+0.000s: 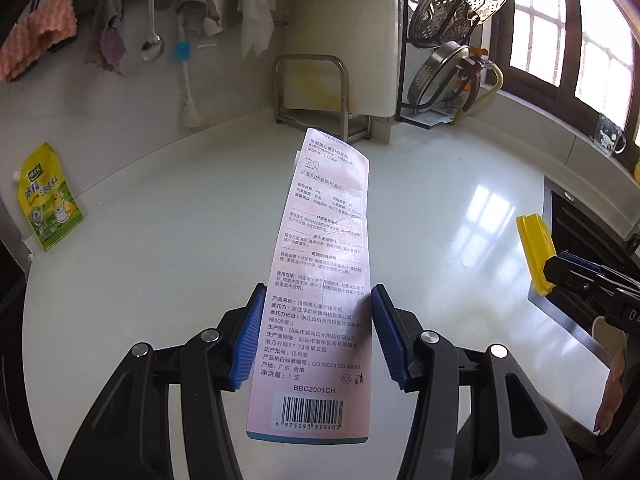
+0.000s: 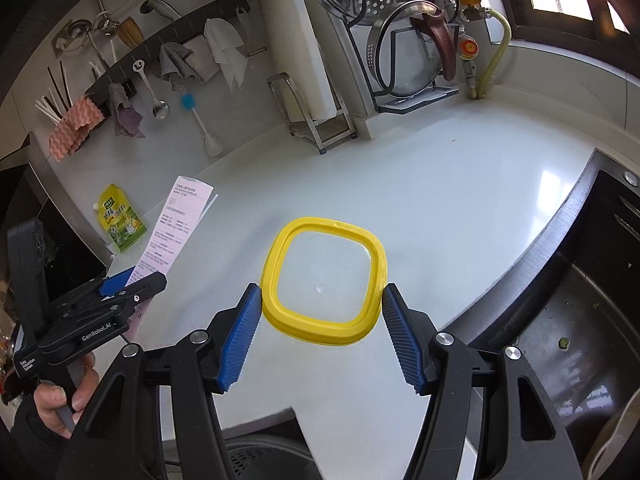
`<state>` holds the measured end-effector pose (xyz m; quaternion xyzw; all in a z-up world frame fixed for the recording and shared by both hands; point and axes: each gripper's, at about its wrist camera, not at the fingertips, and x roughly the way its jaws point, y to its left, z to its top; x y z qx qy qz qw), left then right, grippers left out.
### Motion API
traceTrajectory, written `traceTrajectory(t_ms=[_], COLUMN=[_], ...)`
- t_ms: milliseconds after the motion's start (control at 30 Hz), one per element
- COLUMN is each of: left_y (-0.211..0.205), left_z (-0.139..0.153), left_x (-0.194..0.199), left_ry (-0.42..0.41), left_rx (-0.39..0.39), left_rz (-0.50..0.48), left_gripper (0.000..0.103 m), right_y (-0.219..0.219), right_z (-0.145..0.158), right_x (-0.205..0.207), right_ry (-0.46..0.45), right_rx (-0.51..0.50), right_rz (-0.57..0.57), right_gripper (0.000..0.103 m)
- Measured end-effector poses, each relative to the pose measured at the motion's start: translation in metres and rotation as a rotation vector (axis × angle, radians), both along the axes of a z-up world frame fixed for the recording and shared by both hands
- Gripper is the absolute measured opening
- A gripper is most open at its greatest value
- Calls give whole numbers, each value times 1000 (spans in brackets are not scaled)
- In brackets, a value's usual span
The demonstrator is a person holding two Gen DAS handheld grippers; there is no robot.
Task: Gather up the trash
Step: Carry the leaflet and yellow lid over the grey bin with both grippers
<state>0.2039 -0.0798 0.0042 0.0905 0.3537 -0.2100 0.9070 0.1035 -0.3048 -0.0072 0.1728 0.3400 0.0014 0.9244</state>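
Two hand-held grippers are counted: the left hand-held gripper (image 1: 316,332) and the right hand-held gripper (image 2: 320,334), each with two blue fingers. One pink printed package (image 1: 320,280) and one yellow-rimmed lid (image 2: 324,280) are seen. One yellow-green spouted pouch (image 2: 120,220) is counted at the far left of the surface (image 2: 440,200). On the wall rail, four cloths are counted: one pink (image 2: 74,128), one purple (image 2: 126,116), one grey (image 2: 176,64) and one white (image 2: 228,52). One hanging spoon (image 2: 158,100) and one blue-handled brush (image 2: 200,124) are seen. One sink (image 2: 580,300) is counted at the right.
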Motion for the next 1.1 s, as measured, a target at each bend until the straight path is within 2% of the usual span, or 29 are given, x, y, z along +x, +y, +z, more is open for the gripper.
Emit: traceTrajectory(t_ms=[233, 400, 533, 733, 867, 1100], left_y=[26, 41, 54, 64, 62, 51], left_z=[2, 0, -2, -11, -20, -47], left_x=[-66, -110, -143, -192, -223, -253], left_ry=[-22, -52, -46, -36, -36, 39], left_rx=[-18, 7, -13, -54, -52, -46], left_rz=[65, 128, 160, 189, 174, 115], left_gripper=[51, 51, 51, 51, 51, 51], right_y=[35, 61, 83, 101, 111, 109], right_z=[1, 3, 4, -6, -21, -39], right_x=[-52, -86, -113, -160, -182, -211], right_ry=[1, -10, -24, -42, -10, 35], right_rx=[-92, -154, -205, -196, -206, -205], right_rz=[-33, -60, -59, -75, -54, -57], right_gripper=[60, 60, 60, 60, 60, 60])
